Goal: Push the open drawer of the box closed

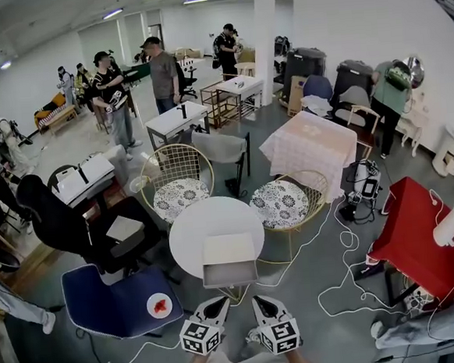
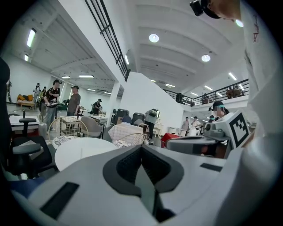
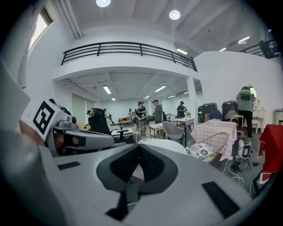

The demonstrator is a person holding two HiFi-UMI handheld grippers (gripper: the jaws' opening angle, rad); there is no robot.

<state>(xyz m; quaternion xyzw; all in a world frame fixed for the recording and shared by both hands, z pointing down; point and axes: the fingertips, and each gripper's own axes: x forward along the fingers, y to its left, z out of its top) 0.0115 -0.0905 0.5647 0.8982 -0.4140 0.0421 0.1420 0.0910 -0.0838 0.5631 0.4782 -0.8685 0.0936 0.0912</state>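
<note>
Box (image 1: pixel 228 251) on round white table (image 1: pixel 190 228); crowded hall — left gripper (image 2: pixel 141 148), right gripper (image 3: pixel 139 147): jaws together, empty.

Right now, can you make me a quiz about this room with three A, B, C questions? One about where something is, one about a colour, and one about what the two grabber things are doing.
1. Where is the box?
A) on the round white table
B) on a bookshelf
C) inside a basket

2. What colour is the cloth on the table at the far right?
A) green
B) red
C) yellow

3. How are the jaws of the left gripper and the right gripper?
A) wide open
B) holding the box
C) shut with nothing in them

Answers:
1 A, because the head view shows the box sitting at the table's near edge.
2 B, because the cloth is plainly red.
3 C, because in each gripper view the jaw tips meet and nothing sits between them.
</note>
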